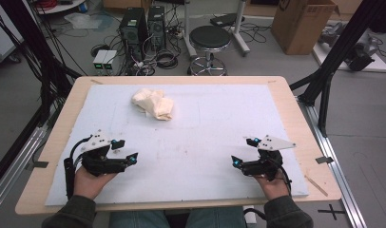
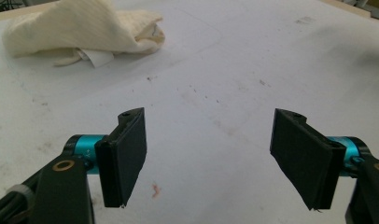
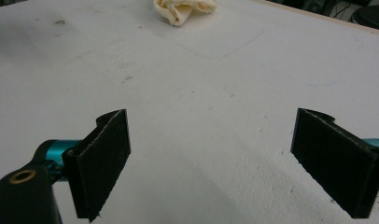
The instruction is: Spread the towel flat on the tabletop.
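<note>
A crumpled cream cloth (image 1: 153,103) lies on the white board toward its far side, left of centre. In the left gripper view the cloth (image 2: 80,29) sits at the top left, well beyond the jaws. My left gripper (image 1: 125,151) hovers over the near left of the board, open with nothing between its pads (image 2: 127,156). My right gripper (image 1: 245,151) is at the near right, also open and empty. From the right gripper view the cloth (image 3: 184,8) is far off at the top edge, and the gripper (image 3: 215,163) faces bare board.
The white board (image 1: 205,137) rests on a wooden table (image 1: 295,118). A small wooden stick (image 1: 317,185) lies at the table's near right corner. Beyond the table stand a stool (image 1: 209,47), computer towers (image 1: 143,28) and a cardboard box (image 1: 303,21).
</note>
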`<state>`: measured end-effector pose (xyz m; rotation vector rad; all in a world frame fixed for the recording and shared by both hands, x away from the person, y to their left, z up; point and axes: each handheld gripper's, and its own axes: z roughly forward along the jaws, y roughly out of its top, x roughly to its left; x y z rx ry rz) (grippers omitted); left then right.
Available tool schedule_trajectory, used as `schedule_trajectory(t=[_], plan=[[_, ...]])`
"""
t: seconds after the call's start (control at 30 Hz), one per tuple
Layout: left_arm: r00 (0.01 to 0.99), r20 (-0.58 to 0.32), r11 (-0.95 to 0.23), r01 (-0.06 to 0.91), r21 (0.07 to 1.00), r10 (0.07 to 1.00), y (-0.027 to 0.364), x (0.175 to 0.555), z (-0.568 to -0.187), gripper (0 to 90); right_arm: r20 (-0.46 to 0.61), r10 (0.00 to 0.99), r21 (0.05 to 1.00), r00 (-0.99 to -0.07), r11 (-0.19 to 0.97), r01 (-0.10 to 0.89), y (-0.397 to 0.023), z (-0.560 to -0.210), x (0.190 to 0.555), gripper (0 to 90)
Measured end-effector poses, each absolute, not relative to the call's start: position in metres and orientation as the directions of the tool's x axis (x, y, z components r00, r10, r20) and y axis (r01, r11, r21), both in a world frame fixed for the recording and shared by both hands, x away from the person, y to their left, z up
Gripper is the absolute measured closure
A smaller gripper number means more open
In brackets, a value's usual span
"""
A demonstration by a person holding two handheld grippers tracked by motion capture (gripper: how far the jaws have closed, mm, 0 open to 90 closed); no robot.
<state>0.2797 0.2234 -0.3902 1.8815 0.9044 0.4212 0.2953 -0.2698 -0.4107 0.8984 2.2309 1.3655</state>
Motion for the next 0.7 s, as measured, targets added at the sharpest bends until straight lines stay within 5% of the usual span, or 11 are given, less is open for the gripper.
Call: schedule_trajectory(t=[0.7], plan=[[0.573, -0.106, -0.232, 0.485, 0.843, 0.812, 0.195, 0.367, -0.385, 31.7, 0.023, 0.659, 0.897, -0.751, 0.319, 0.306, -0.266, -0.410, 0.301, 11.1]])
